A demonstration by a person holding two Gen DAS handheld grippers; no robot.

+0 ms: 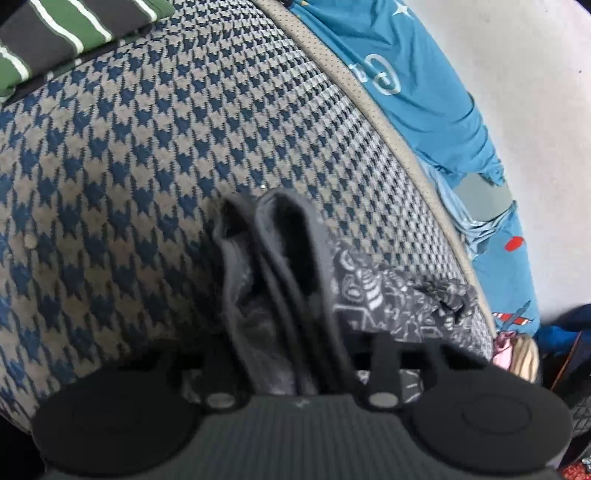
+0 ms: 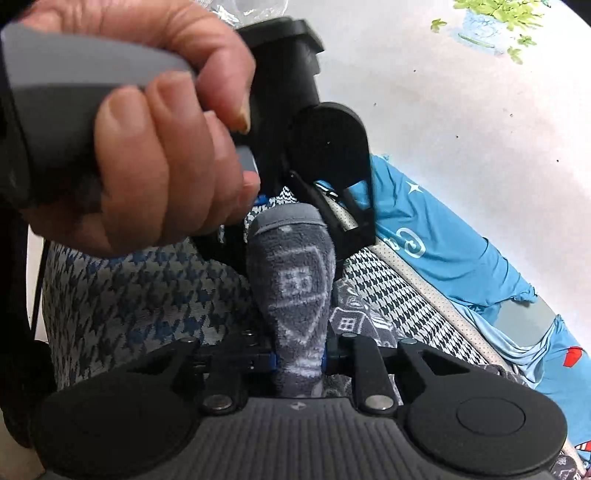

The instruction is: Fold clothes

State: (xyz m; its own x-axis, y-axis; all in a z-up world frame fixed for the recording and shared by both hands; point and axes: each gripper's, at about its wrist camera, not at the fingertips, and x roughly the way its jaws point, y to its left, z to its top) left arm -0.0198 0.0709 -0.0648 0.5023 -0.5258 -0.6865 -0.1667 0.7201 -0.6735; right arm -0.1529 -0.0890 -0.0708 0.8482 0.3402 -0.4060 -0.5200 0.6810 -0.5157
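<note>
A grey fleece garment (image 1: 280, 266) printed with white line drawings hangs bunched in my left gripper (image 1: 291, 354), which is shut on its folded edge above the houndstooth cushion (image 1: 129, 166). In the right wrist view the same grey fleece garment (image 2: 295, 288) rises as a thick roll out of my right gripper (image 2: 299, 360), shut on it. Straight ahead, close to the roll's top, a hand (image 2: 147, 147) holds the other gripper by its grey handle.
A folded green and grey striped garment (image 1: 74, 33) lies on the cushion at upper left. A blue printed cloth (image 1: 424, 92) drapes beyond the cushion's beige piping, against a white wall (image 2: 461, 110). Coloured items sit low at the right edge.
</note>
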